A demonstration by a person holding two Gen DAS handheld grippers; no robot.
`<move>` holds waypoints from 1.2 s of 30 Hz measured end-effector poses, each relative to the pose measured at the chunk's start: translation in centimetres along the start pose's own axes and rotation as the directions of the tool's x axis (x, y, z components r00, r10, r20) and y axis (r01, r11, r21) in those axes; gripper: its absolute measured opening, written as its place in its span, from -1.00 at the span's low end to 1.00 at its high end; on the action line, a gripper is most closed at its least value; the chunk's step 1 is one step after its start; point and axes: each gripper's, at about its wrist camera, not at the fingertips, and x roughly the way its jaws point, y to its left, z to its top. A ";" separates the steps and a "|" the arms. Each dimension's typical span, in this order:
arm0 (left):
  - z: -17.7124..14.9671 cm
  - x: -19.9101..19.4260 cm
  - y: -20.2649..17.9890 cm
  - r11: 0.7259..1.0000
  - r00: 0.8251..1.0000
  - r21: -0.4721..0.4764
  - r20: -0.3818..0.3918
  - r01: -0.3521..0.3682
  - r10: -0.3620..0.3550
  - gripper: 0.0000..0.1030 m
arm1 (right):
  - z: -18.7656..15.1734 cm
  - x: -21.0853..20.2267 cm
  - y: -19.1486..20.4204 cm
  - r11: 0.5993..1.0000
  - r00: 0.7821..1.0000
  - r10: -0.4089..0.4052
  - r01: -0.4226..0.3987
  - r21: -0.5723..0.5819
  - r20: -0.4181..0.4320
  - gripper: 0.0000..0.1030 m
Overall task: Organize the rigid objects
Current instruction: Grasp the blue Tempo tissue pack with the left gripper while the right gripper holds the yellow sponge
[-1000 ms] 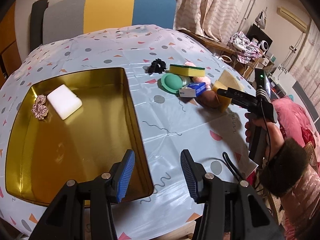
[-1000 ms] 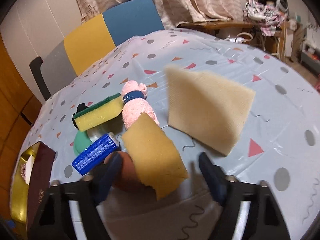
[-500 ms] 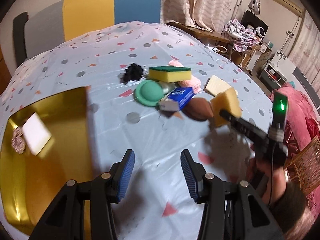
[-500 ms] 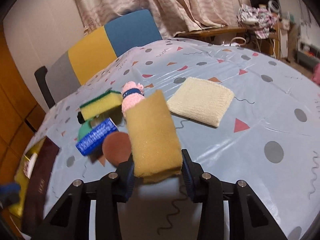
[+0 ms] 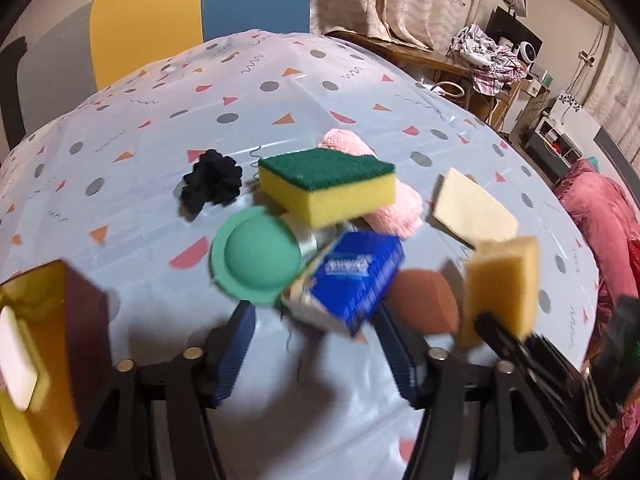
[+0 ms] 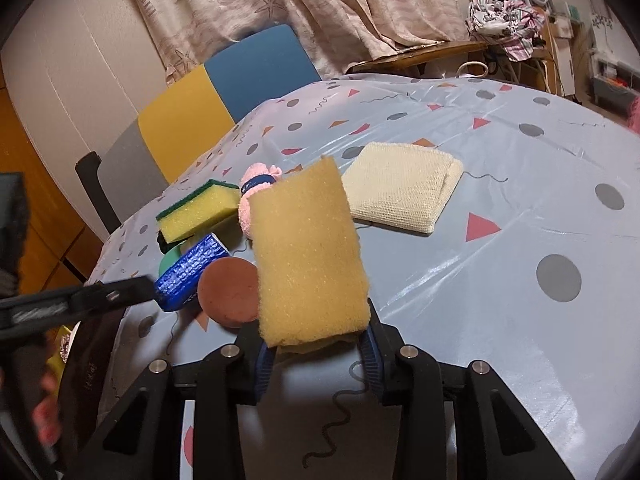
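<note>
At the left edge of the left view, the gold-lined box (image 5: 36,344) holds a white block (image 5: 16,364), likely the sorting bin. At lower centre the left tongs (image 5: 316,344) gape wide before the blue carton (image 5: 352,280). Only the right view shows the right tongs (image 6: 316,356) clamping the tan foam sponge (image 6: 308,256), upright above the desk (image 6: 520,208).

Patterned table (image 5: 280,92) ahead of left gripper (image 5: 316,354), bearing green lid (image 5: 256,256), black scrunchie (image 5: 212,180), folded cloth (image 5: 472,206).
</note>
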 end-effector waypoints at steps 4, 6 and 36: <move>0.6 2.2 0.0 0.998 0.998 0.011 -0.035 0.054 -0.054 0.27 | -0.1 0.1 0.0 1.000 1.000 0.000 0.000 -0.002 0.005 -0.25; 0.4 2.9 -0.1 0.997 0.996 0.012 -0.044 0.074 -0.073 0.26 | -0.1 0.1 -0.1 1.000 1.000 0.005 -0.005 0.002 0.006 -0.25; -5.6 -1.0 1.1 0.998 0.999 -0.059 0.036 0.027 -0.025 0.03 | -0.2 0.2 0.0 1.000 1.000 0.000 0.000 0.000 0.010 -0.25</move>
